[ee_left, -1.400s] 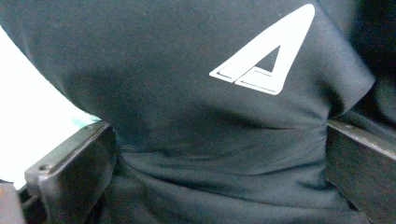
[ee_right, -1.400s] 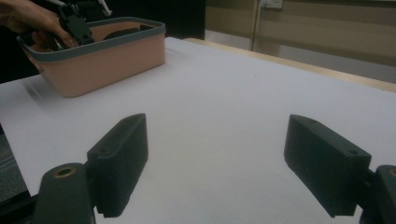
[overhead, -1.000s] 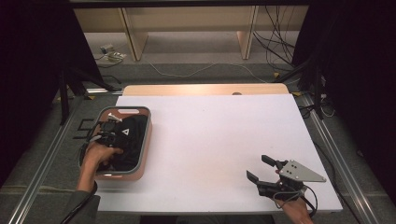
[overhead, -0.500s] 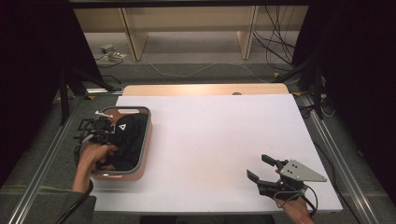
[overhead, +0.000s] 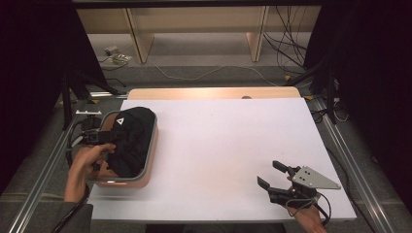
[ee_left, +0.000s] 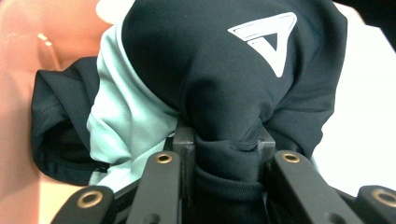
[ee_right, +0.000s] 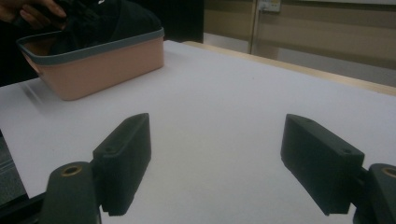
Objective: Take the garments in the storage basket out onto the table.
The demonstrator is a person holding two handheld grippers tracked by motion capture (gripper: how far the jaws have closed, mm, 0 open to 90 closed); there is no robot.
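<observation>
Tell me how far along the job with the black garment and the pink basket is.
Done: the left gripper has pinched a fold of the black garment, the one with a white triangle logo. In hand: the garment bulges above the rim of the pink basket, though most of it sits inside. Left: getting it clear of the basket and onto the white table, probably; the right gripper waits open above that table.
</observation>
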